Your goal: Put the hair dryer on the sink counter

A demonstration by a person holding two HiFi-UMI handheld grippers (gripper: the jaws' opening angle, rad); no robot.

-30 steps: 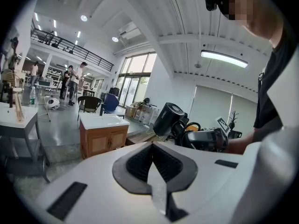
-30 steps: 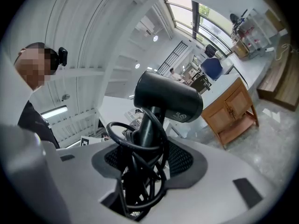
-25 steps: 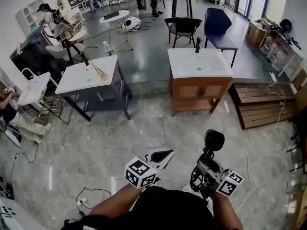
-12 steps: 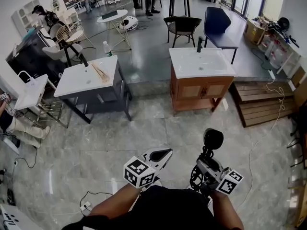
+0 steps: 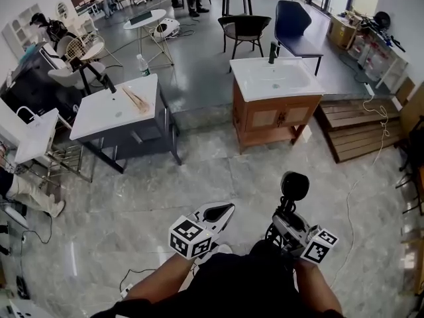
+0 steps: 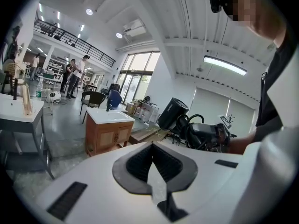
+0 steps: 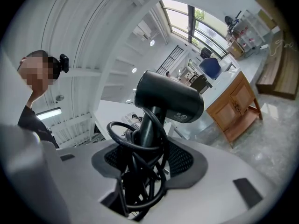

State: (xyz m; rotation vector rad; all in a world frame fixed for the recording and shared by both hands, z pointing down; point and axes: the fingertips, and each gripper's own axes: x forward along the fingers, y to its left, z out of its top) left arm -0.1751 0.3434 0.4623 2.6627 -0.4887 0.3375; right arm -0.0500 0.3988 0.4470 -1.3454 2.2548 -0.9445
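Here the black hair dryer [image 5: 294, 185], cord coiled at its handle, stands upright in the clenched right tongs [image 5: 286, 220]. The left tongs [image 5: 222, 212] are clenched on nothing. One dryer; three sinks farther off: wooden counter [image 5: 246, 83], grey counter [image 5: 99, 119], white counter [image 5: 26, 143]. Glossy grey tile floor [image 5: 199, 177], large open room.

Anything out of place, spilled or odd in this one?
Nothing looks spilled or broken. The one untidy thing: the hair dryer sits in the right gripper with its cord bunched in loose loops around the handle, between the jaws.
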